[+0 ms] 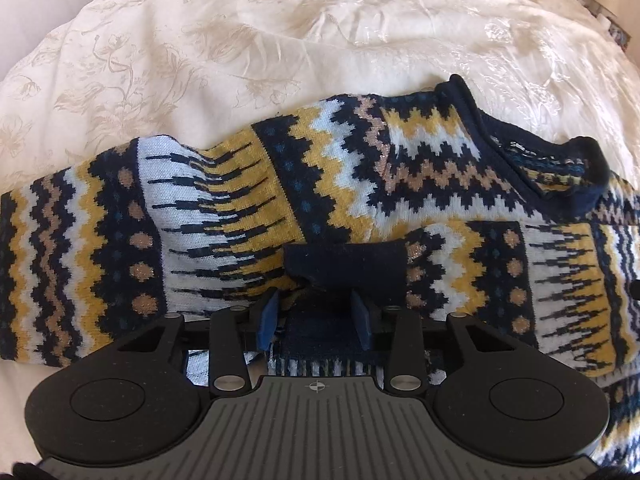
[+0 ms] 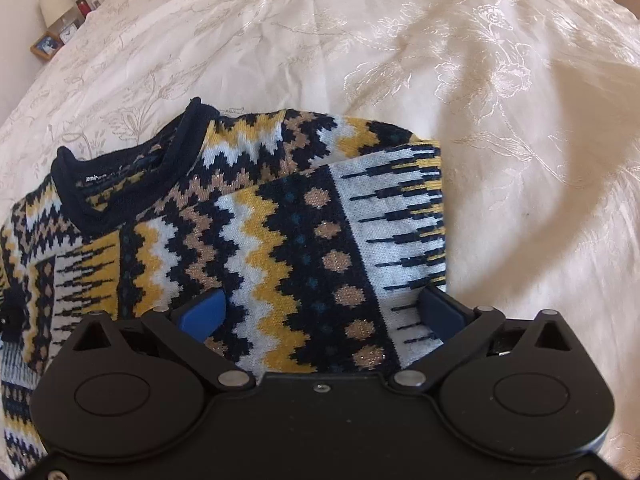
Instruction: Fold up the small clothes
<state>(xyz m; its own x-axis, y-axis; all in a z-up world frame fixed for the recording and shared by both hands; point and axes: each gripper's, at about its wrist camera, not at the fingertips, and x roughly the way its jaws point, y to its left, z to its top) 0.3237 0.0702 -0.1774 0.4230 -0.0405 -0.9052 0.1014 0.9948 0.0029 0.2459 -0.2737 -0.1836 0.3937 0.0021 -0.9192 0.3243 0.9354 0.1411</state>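
Two grippers work a patterned sweater (image 1: pixel 360 184) spread flat on a white bedspread (image 1: pixel 200 60), its navy collar (image 1: pixel 532 152) pointing away from the cameras. Both sleeves lie folded across the chest, a placement that narrows the garment ahead of a lengthwise fold. The left gripper (image 1: pixel 316 316) has its blue pads (image 1: pixel 269 318) drawn partway together around the navy cuff (image 1: pixel 344 260) of one sleeve; whether they actually pinch the knit cannot be told, since dark cloth fills the gap. The right gripper (image 2: pixel 322 312) sits over the other folded sleeve (image 2: pixel 304 248) near the sweater's right edge, fingers spread wide with fabric between them but not clamped. A framed picture (image 2: pixel 47 44) and small items stand on a bedside surface beyond. Judging by the layout, the sleeve stage looks nearly done, with the body fold yet to come.
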